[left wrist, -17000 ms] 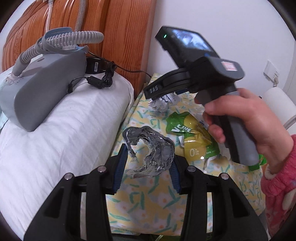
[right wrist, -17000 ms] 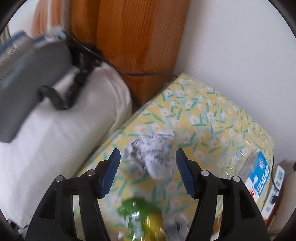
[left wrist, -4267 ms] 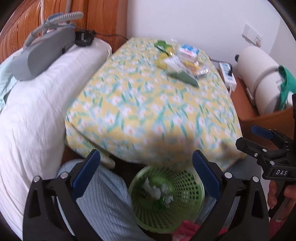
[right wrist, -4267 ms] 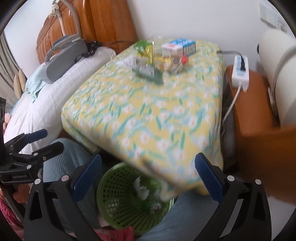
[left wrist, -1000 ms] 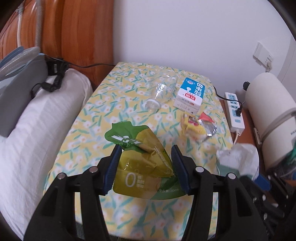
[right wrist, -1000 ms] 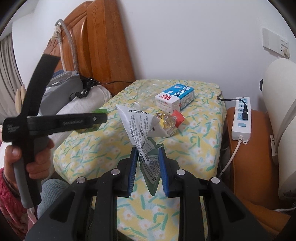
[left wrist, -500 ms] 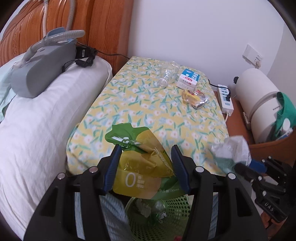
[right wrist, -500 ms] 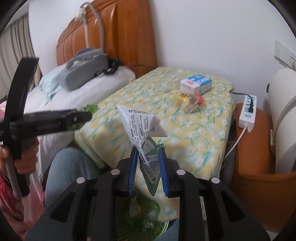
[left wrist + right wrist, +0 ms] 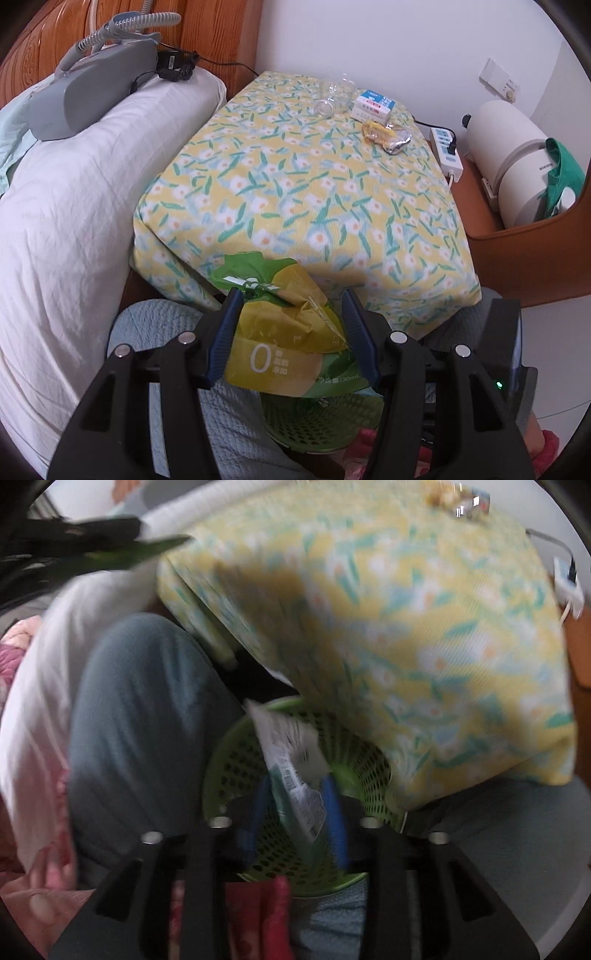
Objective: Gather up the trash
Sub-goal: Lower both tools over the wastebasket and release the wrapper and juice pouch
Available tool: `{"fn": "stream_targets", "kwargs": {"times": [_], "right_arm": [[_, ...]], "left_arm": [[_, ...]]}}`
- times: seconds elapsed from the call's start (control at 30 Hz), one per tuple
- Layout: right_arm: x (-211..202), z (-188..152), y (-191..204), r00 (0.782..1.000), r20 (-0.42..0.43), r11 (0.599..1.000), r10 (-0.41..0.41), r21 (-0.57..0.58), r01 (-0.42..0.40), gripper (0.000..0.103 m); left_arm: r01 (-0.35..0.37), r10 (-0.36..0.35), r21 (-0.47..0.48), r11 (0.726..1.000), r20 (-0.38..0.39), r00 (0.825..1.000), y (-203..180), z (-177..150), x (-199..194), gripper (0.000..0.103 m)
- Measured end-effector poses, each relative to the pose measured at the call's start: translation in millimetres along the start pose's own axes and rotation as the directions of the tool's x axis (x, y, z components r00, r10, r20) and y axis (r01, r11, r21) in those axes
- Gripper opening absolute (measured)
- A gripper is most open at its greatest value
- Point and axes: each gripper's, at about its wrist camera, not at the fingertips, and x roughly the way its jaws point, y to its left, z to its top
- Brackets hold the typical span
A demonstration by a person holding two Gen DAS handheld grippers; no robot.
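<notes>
My left gripper (image 9: 291, 306) is shut on a green and yellow snack pouch (image 9: 284, 332) and holds it above the green mesh trash basket (image 9: 317, 421), in front of the table's near edge. My right gripper (image 9: 295, 786) is shut on a white printed wrapper (image 9: 291, 749) and holds it over the same basket (image 9: 236, 764), which stands between the person's knees; this view is blurred. On the far side of the flowered table (image 9: 295, 184) lie a clear bottle (image 9: 332, 98), a blue and white carton (image 9: 373, 105) and a yellow and silver wrapper (image 9: 388, 134).
A white pillow (image 9: 74, 192) with a grey machine and hose (image 9: 92, 85) lies left of the table. A power strip (image 9: 448, 151) and a white cylinder appliance (image 9: 513, 155) sit on the orange stand at right. The person's knees (image 9: 147, 716) flank the basket.
Both grippers have drawn back from the table and dropped toward the basket. The right gripper has tipped down sharply, with the wrapper now over the basket's mouth.
</notes>
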Motion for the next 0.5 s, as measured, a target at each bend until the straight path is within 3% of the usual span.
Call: {"fn": "stream_targets", "kwargs": {"times": [0.07,0.2,0.5], "right_arm": [[0.6,1.0,-0.7,1.0,0.007,1.0,-0.02,0.01,0.02,0.059],[-17.8,5.5,-3.3,0.996,0.069,0.999,-0.054,0.014,0.053,0.076],[-59.0,7.5,-16.2,0.984,0.155,0.995,-0.087,0.053,0.079,0.078]], "left_arm": [[0.001,-0.001,0.004,1.0,-0.008,1.0,-0.5,-4.0,1.3,0.048],[0.012,-0.012,0.009,1.0,-0.034,0.999,-0.9,-8.7,7.2,0.047],[0.033,-0.031,0.033,0.999,-0.058,0.998,-10.3,-16.1,13.8,0.046]]}}
